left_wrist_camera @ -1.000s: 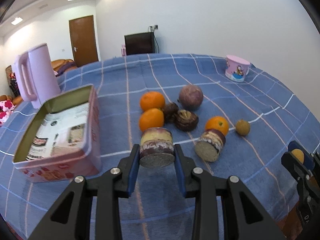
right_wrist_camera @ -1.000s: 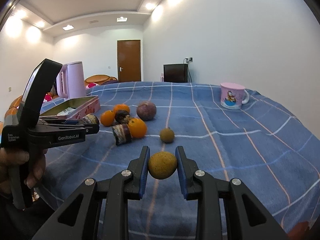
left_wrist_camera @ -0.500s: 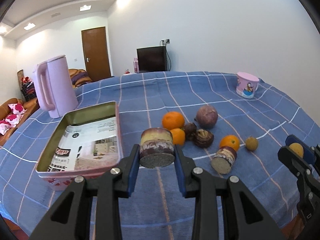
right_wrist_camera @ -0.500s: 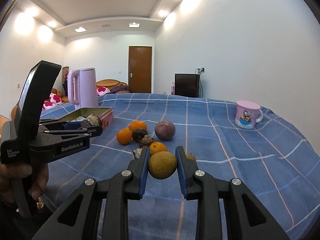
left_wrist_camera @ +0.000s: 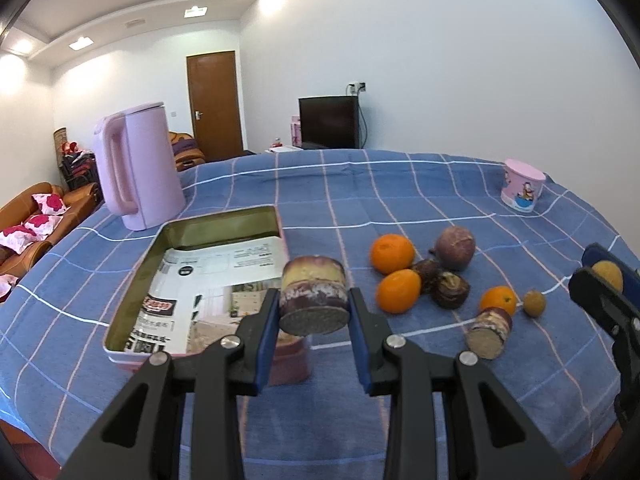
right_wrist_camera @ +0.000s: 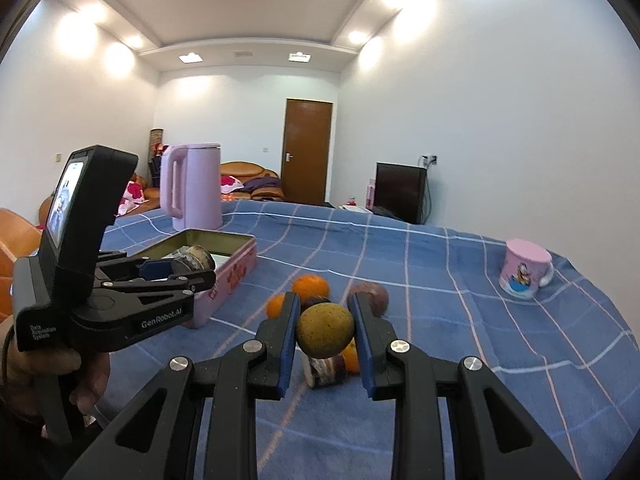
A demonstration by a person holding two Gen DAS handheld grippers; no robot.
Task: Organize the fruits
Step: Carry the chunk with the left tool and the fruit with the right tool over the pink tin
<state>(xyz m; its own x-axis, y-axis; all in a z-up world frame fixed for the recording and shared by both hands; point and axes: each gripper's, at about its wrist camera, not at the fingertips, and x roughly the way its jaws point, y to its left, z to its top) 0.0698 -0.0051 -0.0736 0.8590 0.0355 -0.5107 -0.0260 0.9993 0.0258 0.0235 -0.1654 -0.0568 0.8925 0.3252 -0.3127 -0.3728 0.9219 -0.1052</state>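
desk [left_wrist_camera: 400,184] under blue checked cloth | pink tin [left_wrist_camera: 132,300] open, printed paper inside, left of the loose fruits [left_wrist_camera: 420,276] | left hand-held gripper [left_wrist_camera: 314,320] clamped on a purple cut fruit chunk [left_wrist_camera: 313,294], above the tin's near right corner | right hand-held gripper [right_wrist_camera: 325,330] clamped on a small yellow-brown round fruit [right_wrist_camera: 325,330], raised above the fruit pile

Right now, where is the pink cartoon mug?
The pink cartoon mug stands alone at the cloth's far right in both views, well beyond the fruit cluster.
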